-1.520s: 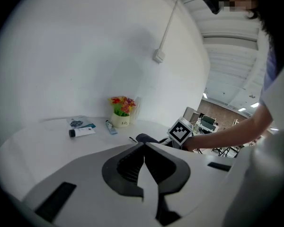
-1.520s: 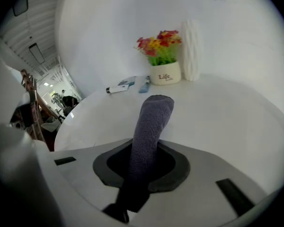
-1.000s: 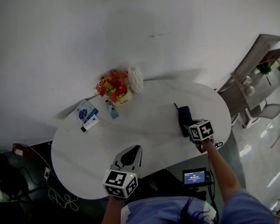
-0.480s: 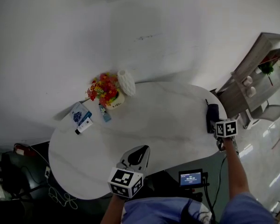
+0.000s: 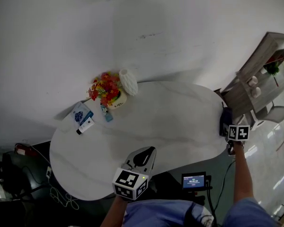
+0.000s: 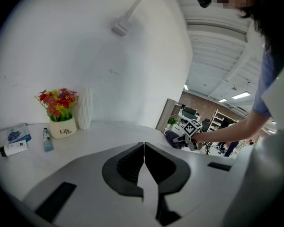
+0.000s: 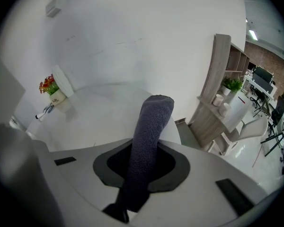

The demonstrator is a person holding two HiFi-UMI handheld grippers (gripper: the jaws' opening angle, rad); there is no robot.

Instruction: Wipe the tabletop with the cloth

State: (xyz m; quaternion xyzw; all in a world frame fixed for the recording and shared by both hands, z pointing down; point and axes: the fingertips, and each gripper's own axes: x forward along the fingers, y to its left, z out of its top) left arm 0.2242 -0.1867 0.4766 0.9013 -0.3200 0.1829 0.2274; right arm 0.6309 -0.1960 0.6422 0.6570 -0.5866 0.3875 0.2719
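The round white tabletop [image 5: 161,122] fills the middle of the head view. My right gripper [image 5: 228,126] is at the table's far right edge, shut on a dark grey cloth [image 5: 225,118], which sticks out between its jaws [image 7: 149,141] and lies over the edge. My left gripper [image 5: 144,156] hovers over the table's near edge, shut with nothing between its jaws; in the left gripper view [image 6: 143,150] it looks across the table toward the right gripper [image 6: 191,129].
A pot of red and yellow flowers [image 5: 106,91] and a white ribbed vase [image 5: 128,82] stand at the table's back by the wall. A tube [image 5: 85,126], a blue packet [image 5: 78,116] and a small bottle [image 5: 107,115] lie at the back left. A wooden shelf [image 5: 258,72] stands right.
My right gripper has dragged the cloth rightward across the table to its right edge. The left gripper has shifted slightly right.
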